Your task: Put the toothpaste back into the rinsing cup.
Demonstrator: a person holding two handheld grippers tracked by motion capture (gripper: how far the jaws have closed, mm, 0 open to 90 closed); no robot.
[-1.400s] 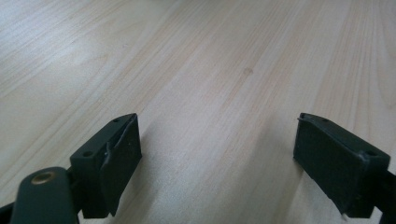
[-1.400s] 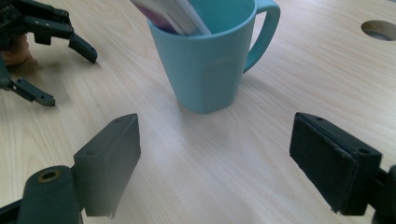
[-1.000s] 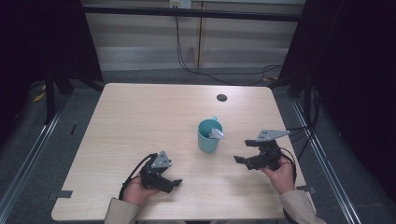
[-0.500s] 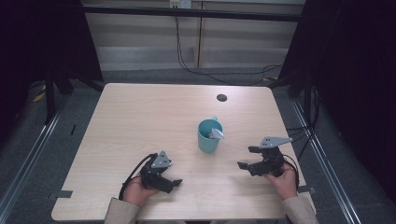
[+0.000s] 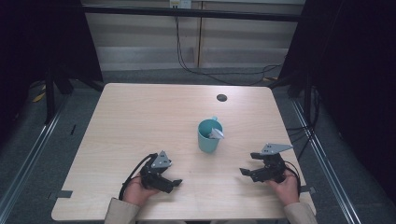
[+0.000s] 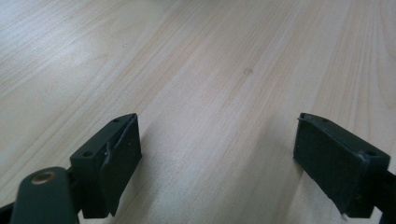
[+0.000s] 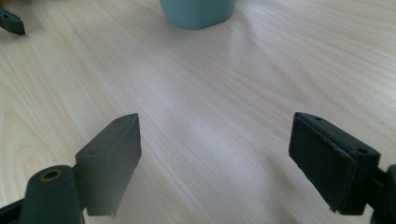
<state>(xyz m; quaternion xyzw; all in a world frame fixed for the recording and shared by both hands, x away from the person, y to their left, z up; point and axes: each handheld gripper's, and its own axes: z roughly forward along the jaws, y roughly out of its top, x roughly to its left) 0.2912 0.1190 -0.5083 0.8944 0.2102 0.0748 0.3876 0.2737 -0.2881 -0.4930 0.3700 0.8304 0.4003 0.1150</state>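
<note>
A teal cup (image 5: 208, 136) stands upright near the middle of the light wooden table (image 5: 140, 121), with a white folded piece of paper (image 5: 216, 134) resting in its mouth. My left gripper (image 5: 175, 183) rests low on the table near the front edge, left of the cup, open with bare wood between its jaws (image 6: 217, 154). My right gripper (image 5: 248, 164) sits at the front right, open and empty, pointing left toward the cup. The cup's base (image 7: 198, 11) shows at the top of the right gripper view, well ahead of the right gripper (image 7: 215, 154).
A small dark round hole (image 5: 222, 97) sits in the table's far right part. Black cables trail from both grippers. Dark curtains and metal floor rails flank the table. A tip of the left gripper (image 7: 11, 22) shows at the far left of the right gripper view.
My right gripper has drawn back from the cup toward the front edge and dropped lower. The left gripper and the cup have stayed put.
</note>
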